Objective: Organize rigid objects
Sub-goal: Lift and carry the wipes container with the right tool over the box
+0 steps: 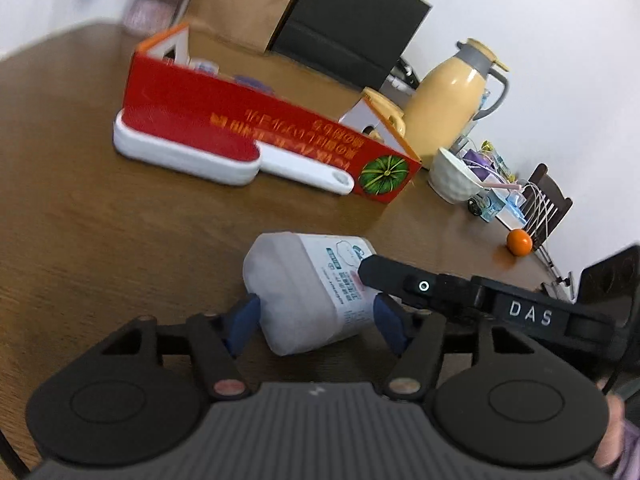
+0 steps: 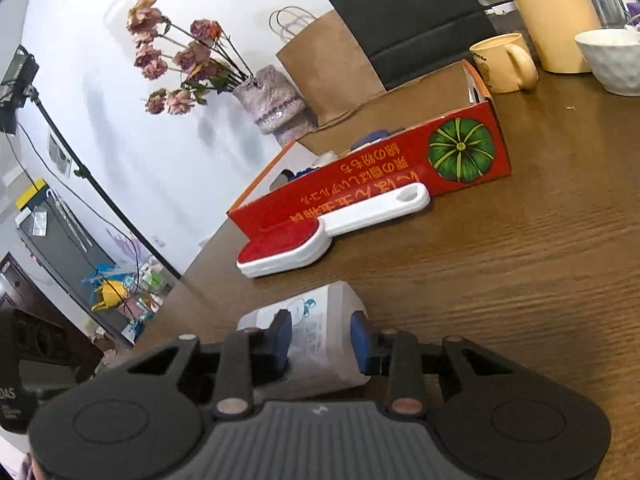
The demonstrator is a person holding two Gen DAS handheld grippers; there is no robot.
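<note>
A white plastic bottle (image 1: 308, 292) with a printed label lies on its side on the brown table (image 1: 100, 220). My left gripper (image 1: 316, 322) has its blue pads on either side of the bottle's near end. My right gripper (image 2: 322, 342) also closes on the bottle (image 2: 320, 332) from the other end; its black body crosses the left wrist view. A red open box (image 1: 256, 128) with a green pumpkin print holds small items. A white lint brush (image 1: 224, 156) with a red pad lies against the box front, also in the right wrist view (image 2: 320, 232).
Behind the box (image 2: 400, 168) stand a brown paper bag (image 2: 332, 68), a black bag (image 1: 352, 28), a yellow mug (image 2: 504, 62), a tan thermos (image 1: 452, 100) and a white bowl (image 1: 456, 176). An orange (image 1: 519, 242) lies at the far right. Dried flowers (image 2: 180, 52) stand at the table's far corner.
</note>
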